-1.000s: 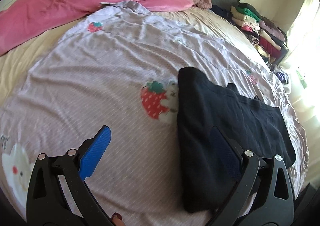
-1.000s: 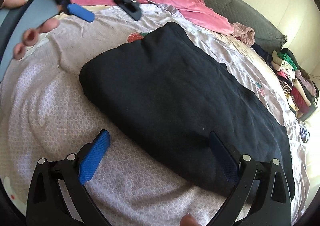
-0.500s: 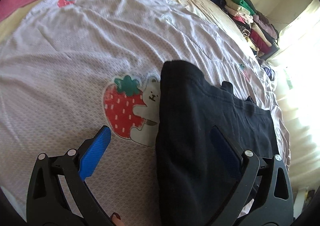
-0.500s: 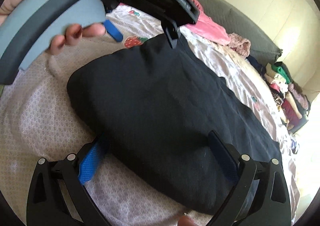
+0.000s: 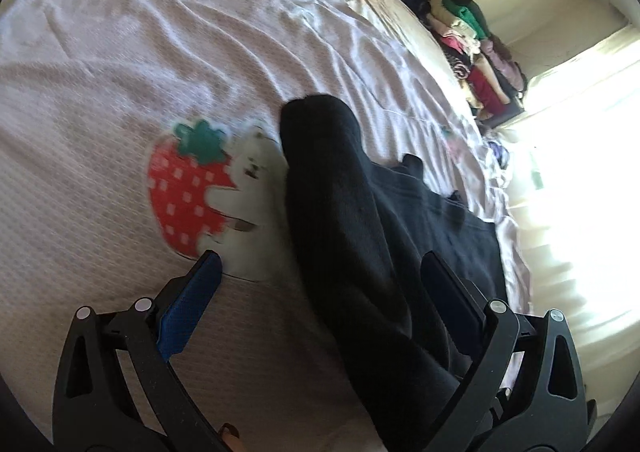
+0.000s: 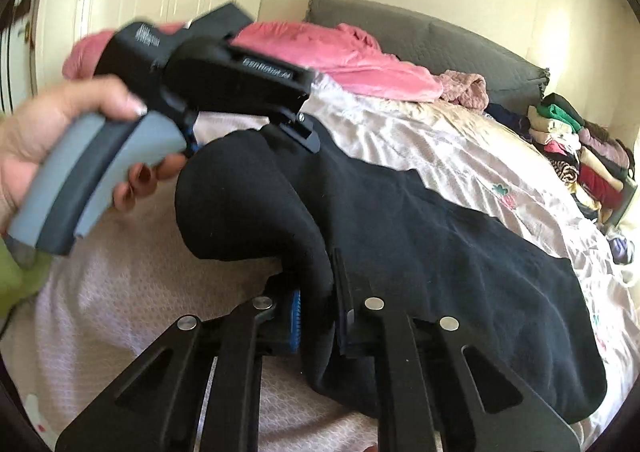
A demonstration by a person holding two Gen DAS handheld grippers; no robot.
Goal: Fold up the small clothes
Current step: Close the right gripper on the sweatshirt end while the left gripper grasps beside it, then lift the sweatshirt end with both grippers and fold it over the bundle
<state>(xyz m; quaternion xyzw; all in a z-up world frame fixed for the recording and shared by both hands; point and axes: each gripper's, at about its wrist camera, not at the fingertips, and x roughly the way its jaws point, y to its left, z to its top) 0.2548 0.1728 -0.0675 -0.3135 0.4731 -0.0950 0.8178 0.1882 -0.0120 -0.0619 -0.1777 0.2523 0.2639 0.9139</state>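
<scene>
The black garment [image 6: 420, 236] lies on the bed, on a pale pink waffle-textured blanket [image 5: 100, 180] printed with a strawberry and a small white bear. It is a soft, matte knit, folded into a long band. In the right wrist view its long axis runs from the near left, where the cloth bulges up in a rounded hump, away to the right toward the stack of folded clothes [image 6: 576, 148] by the bed's far edge. In the left wrist view the same band runs from bottom centre up to a blunt, rounded end just beside the bear.

The right gripper [image 6: 316, 316] has just been closing, and its jaws are now clamped on a pinched fold at the garment's near edge, lifting it into that hump. The left gripper [image 5: 320, 292] has its jaws wide apart, straddling the garment's left edge: the blue pad sits over the blanket, the other over black cloth, neither pressing. A hand [image 6: 52, 140] grips its grey handle.

A rumpled pink cover [image 6: 340, 56] and a grey quilted pillow [image 6: 460, 40] lie at the head of the bed.
</scene>
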